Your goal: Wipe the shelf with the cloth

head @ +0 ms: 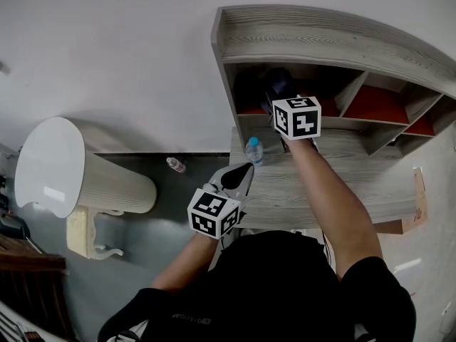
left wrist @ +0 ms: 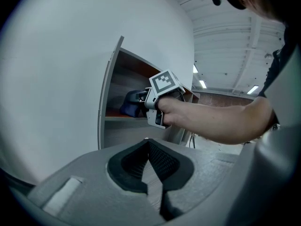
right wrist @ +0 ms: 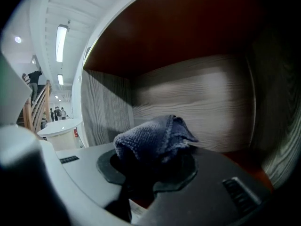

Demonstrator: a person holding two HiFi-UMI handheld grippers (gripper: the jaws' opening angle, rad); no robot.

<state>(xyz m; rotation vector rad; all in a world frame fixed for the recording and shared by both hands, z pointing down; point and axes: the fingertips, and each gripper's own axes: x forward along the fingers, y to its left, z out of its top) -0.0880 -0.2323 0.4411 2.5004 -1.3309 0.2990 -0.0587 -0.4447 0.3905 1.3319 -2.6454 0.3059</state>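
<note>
Now right hand-held gripper (right wrist: 149, 167) clamps cloth (right wrist: 151, 134).

A small clear plastic bottle with a blue cap (head: 254, 150) is seen upright on the grey wood-grain worktop (head: 356, 191), near its left edge. A second small bottle (head: 175, 164) is seen on the dark floor (head: 178, 205), near a white oval-topped counter (head: 50, 166).

Left claw (left wrist: 148, 147): jaws together, nothing between. Far: right claw (left wrist: 142, 98), hand-held, inside shelf (left wrist: 123, 132) compartment, touching dark blue cloth (left wrist: 126, 108).
</note>
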